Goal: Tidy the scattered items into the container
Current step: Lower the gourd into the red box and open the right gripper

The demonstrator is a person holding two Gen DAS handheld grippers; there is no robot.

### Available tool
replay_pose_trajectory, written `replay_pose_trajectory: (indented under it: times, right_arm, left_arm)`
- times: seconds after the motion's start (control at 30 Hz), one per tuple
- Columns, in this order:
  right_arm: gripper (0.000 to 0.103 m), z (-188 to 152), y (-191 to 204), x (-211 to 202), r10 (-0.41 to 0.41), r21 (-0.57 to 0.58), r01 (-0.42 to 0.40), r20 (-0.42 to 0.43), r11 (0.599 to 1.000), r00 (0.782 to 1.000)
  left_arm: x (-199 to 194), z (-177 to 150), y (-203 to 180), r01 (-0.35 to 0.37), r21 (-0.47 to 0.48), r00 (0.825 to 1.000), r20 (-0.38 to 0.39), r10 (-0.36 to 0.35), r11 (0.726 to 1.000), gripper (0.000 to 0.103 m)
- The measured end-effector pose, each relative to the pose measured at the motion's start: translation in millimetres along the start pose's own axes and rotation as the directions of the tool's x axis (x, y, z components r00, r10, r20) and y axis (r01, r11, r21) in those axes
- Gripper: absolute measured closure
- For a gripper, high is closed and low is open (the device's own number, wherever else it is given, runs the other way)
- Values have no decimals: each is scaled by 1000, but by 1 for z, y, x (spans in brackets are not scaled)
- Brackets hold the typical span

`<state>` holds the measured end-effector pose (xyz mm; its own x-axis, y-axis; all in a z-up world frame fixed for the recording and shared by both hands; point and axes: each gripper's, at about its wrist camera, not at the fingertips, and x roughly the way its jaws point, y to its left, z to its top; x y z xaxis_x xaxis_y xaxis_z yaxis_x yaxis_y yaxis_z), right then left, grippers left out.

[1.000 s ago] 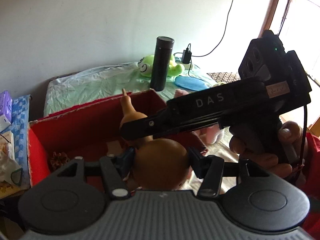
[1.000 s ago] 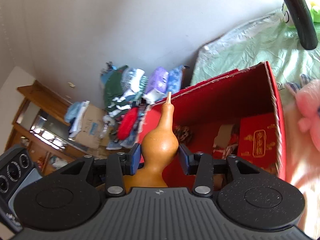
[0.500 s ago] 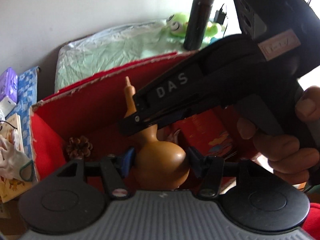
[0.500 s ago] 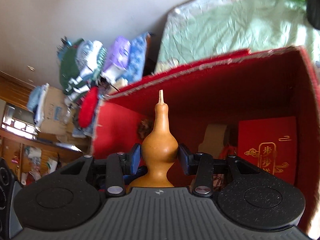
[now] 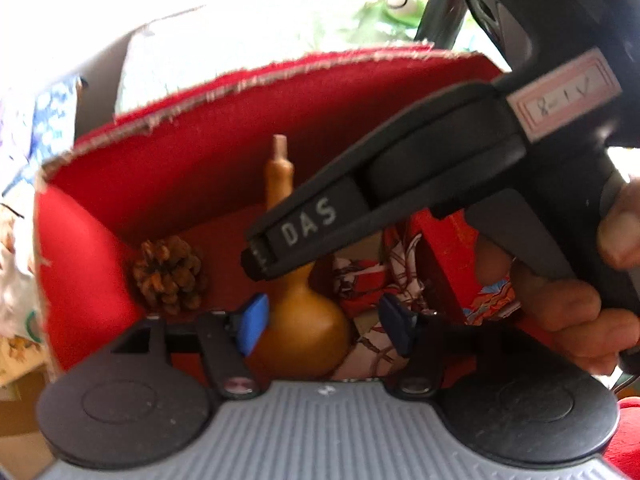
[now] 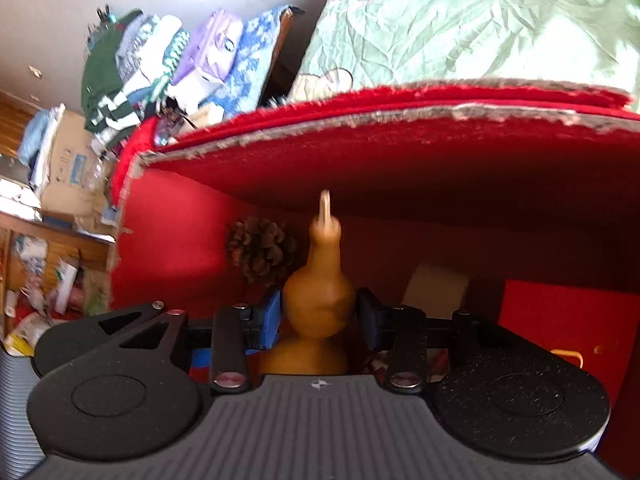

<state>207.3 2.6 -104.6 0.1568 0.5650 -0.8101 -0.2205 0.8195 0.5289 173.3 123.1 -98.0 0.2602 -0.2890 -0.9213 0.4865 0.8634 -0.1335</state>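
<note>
A tan gourd (image 5: 298, 320) (image 6: 318, 300) stands upright inside the red felt-lined box (image 5: 200, 128) (image 6: 360, 168). My right gripper (image 6: 318, 316) is shut on the gourd's upper bulb, low inside the box. My left gripper (image 5: 320, 320) is open: its left pad sits by the gourd's lower bulb and the right pad stands clear of it. The right gripper's black body (image 5: 440, 160) crosses the left wrist view above the gourd. A pine cone (image 5: 168, 276) (image 6: 260, 252) lies in the box's far left corner.
In the box lie a red packet (image 6: 560, 320), a cardboard piece (image 6: 436, 292) and patterned red wrappers (image 5: 376, 280). Behind the box are a green crumpled sheet (image 6: 460, 28), a green plush (image 5: 396, 4) and a black flask (image 5: 444, 12). Clothes and boxes (image 6: 132, 64) are piled at left.
Both grippers have lowered the gourd deeper into the red box. My left gripper's jaws have opened off the gourd's lower bulb; the right stays shut on it.
</note>
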Motion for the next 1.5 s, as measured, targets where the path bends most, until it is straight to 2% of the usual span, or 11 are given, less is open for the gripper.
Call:
replay_pose_trajectory:
  times: [0.13, 0.33, 0.5, 0.6, 0.67, 0.73, 0.93, 1.1, 1.2, 1.37, 1.5]
  right_arm:
    - [58, -1, -14, 6, 50, 43, -49, -18, 998, 999]
    - [58, -5, -34, -4, 129, 125, -129, 14, 984, 992]
    - [44, -7, -33, -21, 91, 88, -100, 105, 991, 990]
    - [43, -7, -41, -28, 122, 115, -138, 141, 984, 982]
    - [45, -7, -47, -31, 137, 141, -160, 164, 977, 977]
    - [53, -6, -51, -32, 160, 159, -187, 171, 969, 972]
    - [69, -4, -44, -29, 203, 120, -218, 127, 968, 971]
    - [69, -1, -36, -27, 225, 88, -236, 121, 968, 967]
    - [69, 0, -34, -24, 246, 94, -257, 116, 962, 962]
    - [69, 1, -27, -21, 290, 89, -301, 118, 949, 950]
    - [70, 3, -15, -11, 292, 51, -293, 38, 955, 956]
  left_arm:
    - [1, 1, -1, 11, 3, 1000, -9, -11, 1000, 41]
    - [3, 4, -1, 33, 14, 999, -14, -33, 999, 37]
    - [3, 6, -2, 49, 7, 999, -4, -49, 999, 38]
    - [1, 4, 2, 61, -19, 998, 11, -61, 998, 37]
    - [-2, 2, 4, 74, -35, 997, 30, -73, 997, 36]
    - [-3, 0, 6, 98, -58, 995, 41, -95, 994, 36]
    - [-4, -7, 15, 127, -120, 990, 70, -119, 985, 36]
    - [-12, -11, 15, 113, -130, 990, 104, -99, 985, 34]
    - [-29, -21, 13, 98, -126, 985, 154, -78, 987, 25]
    - [-48, -34, 20, 70, -144, 978, 207, -39, 987, 24]
    - [-47, -39, 31, 63, -191, 981, 191, -25, 980, 24]
